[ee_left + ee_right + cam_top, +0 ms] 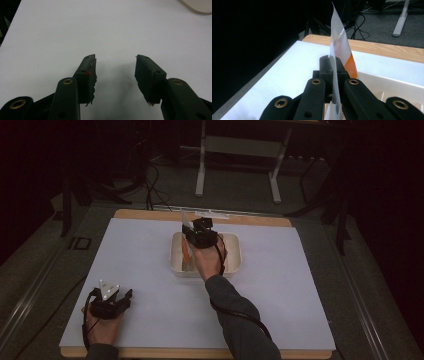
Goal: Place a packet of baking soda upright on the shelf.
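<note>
One cream tray (pixel 231 265) sits at table centre. Right gripper (pixel 199 233) above it, jaws clenched on one white-and-orange packet (pixel 339 47), held upright over the tray's left side. Left gripper (pixel 115 75) near-left on the white sheet (pixel 150 270), jaws released, nothing between them.

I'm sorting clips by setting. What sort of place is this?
Probably a lab or workshop set up for recording, not a home: a wooden table under a white sheet, cables on the floor, a metal bench frame in a dark room.
</note>
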{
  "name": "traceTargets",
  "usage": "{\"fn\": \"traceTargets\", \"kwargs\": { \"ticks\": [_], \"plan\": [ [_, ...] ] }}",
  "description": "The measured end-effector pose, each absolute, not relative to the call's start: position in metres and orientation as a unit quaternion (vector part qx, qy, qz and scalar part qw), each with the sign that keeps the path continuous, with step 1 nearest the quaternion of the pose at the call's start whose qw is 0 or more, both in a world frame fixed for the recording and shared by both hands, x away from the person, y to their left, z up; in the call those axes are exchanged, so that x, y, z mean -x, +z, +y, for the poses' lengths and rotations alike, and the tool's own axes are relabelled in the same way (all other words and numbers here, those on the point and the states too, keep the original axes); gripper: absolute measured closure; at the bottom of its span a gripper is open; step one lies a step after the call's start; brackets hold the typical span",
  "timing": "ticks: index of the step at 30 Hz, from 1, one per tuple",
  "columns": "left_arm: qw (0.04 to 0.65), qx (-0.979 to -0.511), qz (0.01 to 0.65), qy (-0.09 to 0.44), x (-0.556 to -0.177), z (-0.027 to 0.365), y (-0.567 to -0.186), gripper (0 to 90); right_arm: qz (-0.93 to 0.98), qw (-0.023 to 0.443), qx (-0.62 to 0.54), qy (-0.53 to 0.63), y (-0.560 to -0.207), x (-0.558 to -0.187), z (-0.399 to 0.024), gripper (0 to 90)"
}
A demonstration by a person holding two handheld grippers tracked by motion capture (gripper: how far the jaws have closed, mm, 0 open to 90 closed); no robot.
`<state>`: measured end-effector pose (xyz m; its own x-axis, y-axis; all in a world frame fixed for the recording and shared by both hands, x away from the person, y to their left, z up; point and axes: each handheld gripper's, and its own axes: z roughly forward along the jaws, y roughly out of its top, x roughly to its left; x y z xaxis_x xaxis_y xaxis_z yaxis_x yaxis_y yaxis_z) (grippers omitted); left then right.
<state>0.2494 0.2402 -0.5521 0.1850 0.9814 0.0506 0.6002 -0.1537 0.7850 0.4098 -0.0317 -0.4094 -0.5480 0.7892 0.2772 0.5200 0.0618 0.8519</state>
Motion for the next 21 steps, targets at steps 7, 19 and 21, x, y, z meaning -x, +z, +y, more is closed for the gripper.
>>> {"fn": "traceTargets", "kwargs": {
  "ticks": [7,19,21],
  "plan": [
    [0.322,-0.699,0.565,0.296,-0.249,0.24,-0.552,51.1,0.726,0.14,-0.448,0.502,-0.404,-0.412,-0.03,78.2],
    [0.322,-0.699,0.565,0.297,-0.249,0.24,-0.552,50.9,0.744,0.155,-0.428,0.49,-0.393,-0.414,-0.033,54.6],
    [0.321,-0.699,0.566,0.298,-0.249,0.24,-0.552,50.9,0.745,0.16,-0.425,0.488,-0.39,-0.414,-0.034,53.8]
  ]
}}
